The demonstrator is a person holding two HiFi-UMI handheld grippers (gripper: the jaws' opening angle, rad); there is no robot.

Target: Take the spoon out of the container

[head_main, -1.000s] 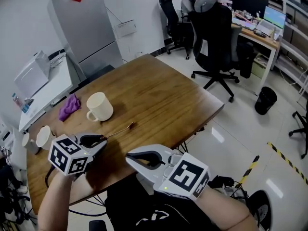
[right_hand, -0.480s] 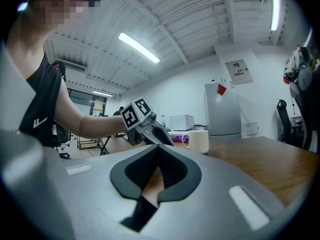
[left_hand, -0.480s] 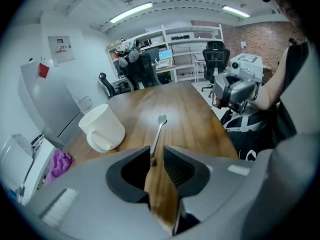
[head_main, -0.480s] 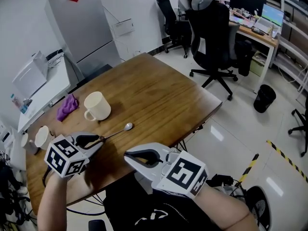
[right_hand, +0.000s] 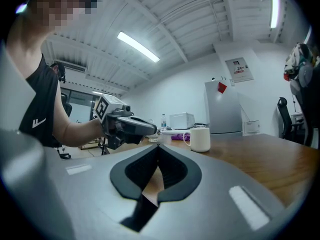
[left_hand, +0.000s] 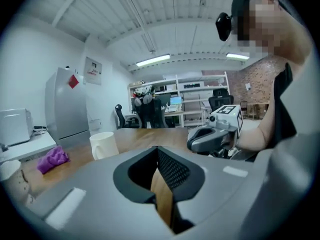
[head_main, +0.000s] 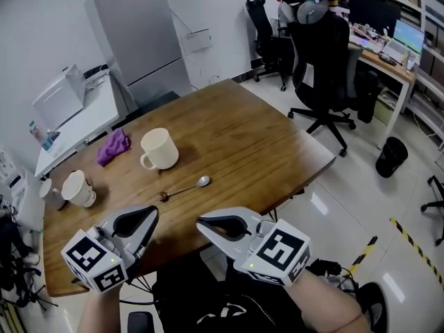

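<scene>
A metal spoon (head_main: pixel 184 187) lies flat on the wooden table (head_main: pixel 257 144), bowl end to the right, just in front of a cream mug (head_main: pixel 159 148). My left gripper (head_main: pixel 151 214) is at the table's near edge, below and left of the spoon and apart from it; it is shut with nothing in it. Next to it on the right, my right gripper (head_main: pixel 201 222) is also shut and empty. The left gripper view shows the mug (left_hand: pixel 103 145) ahead on the left and the right gripper (left_hand: pixel 212 136) on the right. The right gripper view shows the mug (right_hand: pixel 200 138).
A second white mug (head_main: pixel 78 188) and a purple cloth (head_main: pixel 114 146) sit at the table's left side. A grey cabinet (head_main: pixel 142 33) and a white side table (head_main: pixel 76 116) stand behind. Office chairs (head_main: pixel 322 61) and a desk are at the far right.
My left gripper has let go of the spoon's handle, drawn back to the table's near edge and shut. The spoon now lies free on the table. The right gripper has barely moved.
</scene>
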